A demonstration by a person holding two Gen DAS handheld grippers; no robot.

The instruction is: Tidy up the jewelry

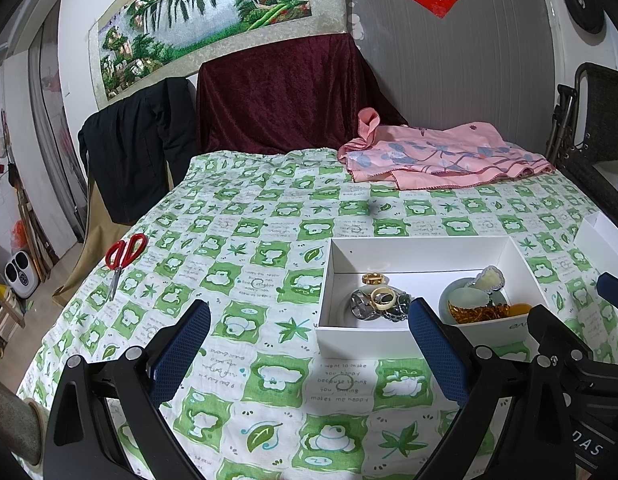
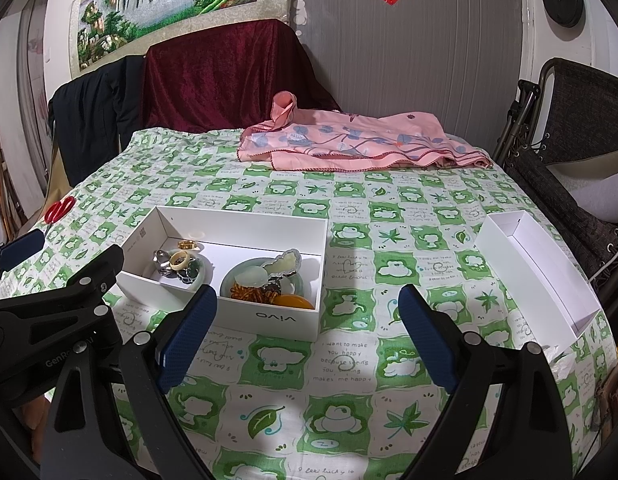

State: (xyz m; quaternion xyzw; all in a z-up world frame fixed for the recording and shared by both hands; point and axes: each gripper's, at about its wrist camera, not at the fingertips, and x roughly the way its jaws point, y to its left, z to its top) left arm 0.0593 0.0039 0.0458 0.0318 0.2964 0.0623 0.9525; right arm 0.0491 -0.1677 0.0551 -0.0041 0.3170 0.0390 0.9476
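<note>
A white box [image 1: 333, 276] [image 2: 309, 236] on the green-patterned tablecloth holds jewelry: a gold ring [image 1: 373, 279] [image 2: 186, 244], a cream ring [image 1: 383, 297] [image 2: 178, 260], silver pieces [image 1: 360, 305] [image 2: 161, 258], a pale jade pendant [image 1: 491, 279] [image 2: 284, 261], amber beads [image 1: 479, 313] [image 2: 247, 293] and an orange bangle [image 2: 293, 302]. My left gripper [image 1: 309, 326] is open and empty, just in front of the box's left part. My right gripper [image 2: 307, 312] is open and empty, at the box's front right corner. An empty white lid [image 2: 537, 264] lies to the right.
Red scissors [image 1: 123, 256] [image 2: 59, 209] lie at the table's left edge. A pink folded cloth [image 1: 441, 156] [image 2: 361, 144] lies at the back. A dark red covered chair [image 1: 285, 92], a black jacket [image 1: 137, 144] and a folding chair [image 2: 569, 120] surround the table.
</note>
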